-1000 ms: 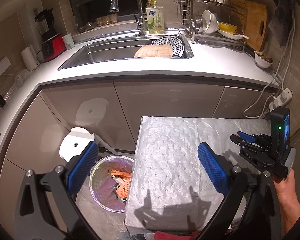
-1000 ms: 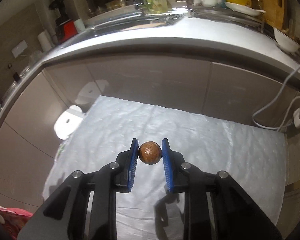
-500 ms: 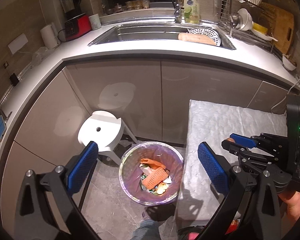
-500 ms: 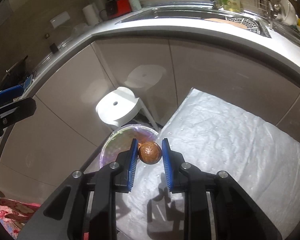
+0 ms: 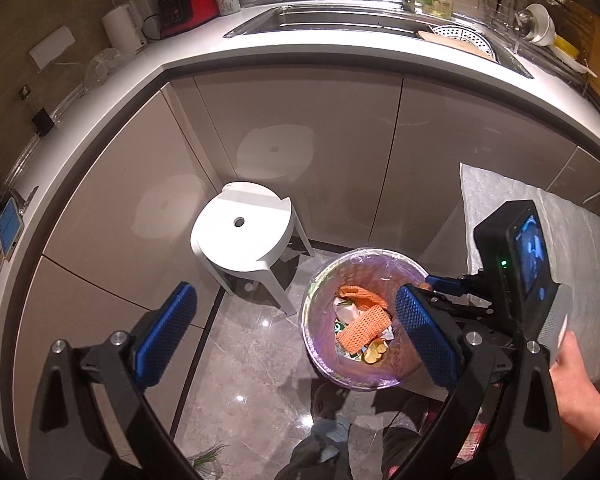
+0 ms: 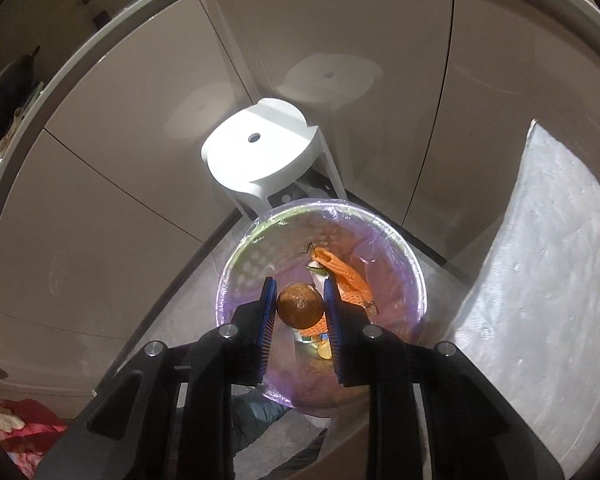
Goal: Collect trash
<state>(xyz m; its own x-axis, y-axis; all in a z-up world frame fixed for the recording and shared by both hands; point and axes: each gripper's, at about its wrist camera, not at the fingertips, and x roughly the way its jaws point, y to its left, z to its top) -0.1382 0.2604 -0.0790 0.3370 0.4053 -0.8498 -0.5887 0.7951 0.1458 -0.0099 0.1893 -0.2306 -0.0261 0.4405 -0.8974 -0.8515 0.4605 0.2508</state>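
A round brown fruit (image 6: 300, 306) is pinched between the blue pads of the right gripper (image 6: 299, 307) and held directly above the open mouth of the trash bin (image 6: 414, 276), evidently so that a release would send it straight in. The fruit is dull, russet and mottled, with a paler speckled patch on its upper face; what kind it is cannot be told. The bin, lined with a translucent purple bag, stands on the grey floor with a white stool (image 6: 260, 156) at its 11 o'clock and the padded table (image 6: 540, 260) at its 3 o'clock. Orange foam netting (image 6: 338, 270) and scraps of packaging are already gathered inside. The left gripper (image 5: 296, 324) is carried wide and empty, kept off to the bin's 9 o'clock side, apparently to leave the drop unobstructed.
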